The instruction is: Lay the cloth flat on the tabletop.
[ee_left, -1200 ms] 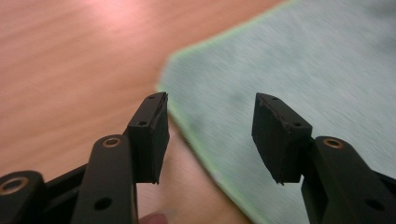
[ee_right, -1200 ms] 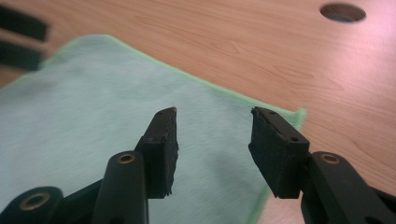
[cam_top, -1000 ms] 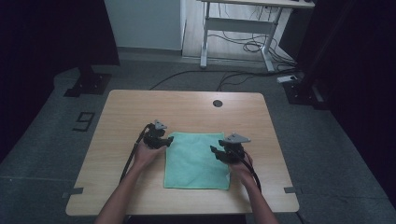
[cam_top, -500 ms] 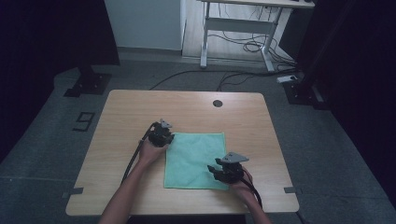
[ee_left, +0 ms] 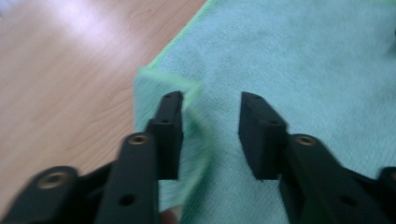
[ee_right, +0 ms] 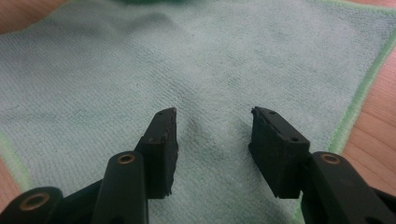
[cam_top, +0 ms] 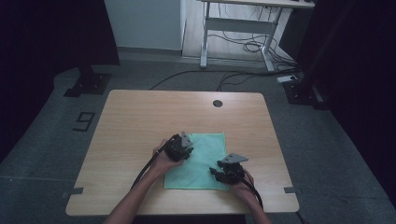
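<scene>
Once pinched at the far left corner and drawn inward, now let go. Left gripper (cam_top: 186, 150) moved from the cloth's far left corner toward its middle since a second ago, with the corner flap (ee_left: 161, 84) carried along and laid back over the green cloth (cam_top: 201, 164). Left fingers (ee_left: 169, 126) just been opening, now at a middling gap; flap standing between them and leaning on one finger, not pressed from both sides, so judged released rather than held. Blurred in the left gripper view, so contact with the other finger hard to rule on.

Right gripper (cam_top: 218, 171) shifted toward the near edge of the bench (cam_top: 140, 116) compared with a second ago, and now over the cloth's near right part. Right fingers (ee_right: 162, 140) about half apart in the right gripper view, hanging above flat fabric with nothing pinched; green hem visible just off to one side.

Cloth itself lying on the near half of the bench, slightly toward the right edge, near hem close to the near edge, far left corner now missing from the outline as seen from above.

Meaning for the work: looks like a fold begun corner by corner, first corner brought in. Probably next a grip on the near right corner, then the same inward carry. Risk: loose flap springing back or sliding if nudged while withdrawing.
</scene>
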`<state>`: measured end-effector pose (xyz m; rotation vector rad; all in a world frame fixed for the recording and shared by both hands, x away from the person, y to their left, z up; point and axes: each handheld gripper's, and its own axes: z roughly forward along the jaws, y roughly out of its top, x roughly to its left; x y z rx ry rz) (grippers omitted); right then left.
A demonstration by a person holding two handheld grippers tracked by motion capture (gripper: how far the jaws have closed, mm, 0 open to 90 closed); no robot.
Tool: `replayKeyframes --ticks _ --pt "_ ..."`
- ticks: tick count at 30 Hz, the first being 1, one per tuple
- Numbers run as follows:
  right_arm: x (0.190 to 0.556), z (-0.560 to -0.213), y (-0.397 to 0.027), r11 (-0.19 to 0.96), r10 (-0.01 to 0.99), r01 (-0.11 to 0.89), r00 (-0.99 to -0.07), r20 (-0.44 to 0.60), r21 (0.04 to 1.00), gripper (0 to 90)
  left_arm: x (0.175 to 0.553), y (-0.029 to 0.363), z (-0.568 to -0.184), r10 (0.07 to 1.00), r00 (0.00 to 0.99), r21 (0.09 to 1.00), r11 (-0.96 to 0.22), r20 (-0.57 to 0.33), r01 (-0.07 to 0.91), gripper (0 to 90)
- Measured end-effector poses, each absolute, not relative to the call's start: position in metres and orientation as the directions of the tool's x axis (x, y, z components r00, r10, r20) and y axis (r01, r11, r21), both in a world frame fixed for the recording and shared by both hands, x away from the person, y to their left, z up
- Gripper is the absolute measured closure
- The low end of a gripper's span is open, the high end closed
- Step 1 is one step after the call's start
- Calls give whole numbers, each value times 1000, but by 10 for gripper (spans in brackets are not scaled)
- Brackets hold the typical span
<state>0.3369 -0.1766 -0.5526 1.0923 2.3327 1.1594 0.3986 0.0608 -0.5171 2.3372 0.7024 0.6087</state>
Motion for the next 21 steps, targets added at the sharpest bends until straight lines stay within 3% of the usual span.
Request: replayKeyframes --ticks 2,5,8,12,16,18,21 --pt "336 -553 -177 381 749 494 -661 53 781 510 395 72 -511 640 741 714 -614 202 336 516" --pt "336 -553 -176 385 747 491 -664 49 782 510 400 93 -503 688 717 771 -517 115 372 525" --pt "336 -553 -177 381 747 493 -663 54 782 511 404 102 -501 704 704 775 -496 96 390 527" --pt "336 -553 -177 385 747 490 -663 48 782 511 420 108 -513 717 697 755 -452 -8 474 537" --pt "336 -553 -177 381 747 491 -663 52 783 511 421 103 -524 710 704 723 -487 2 489 535" --pt "336 -553 -178 379 747 491 -662 54 784 510 420 106 -529 761 645 720 -483 65 498 533" --pt "335 -553 -177 386 748 486 -663 42 784 511 424 117 -528 802 594 730 -444 65 519 545"
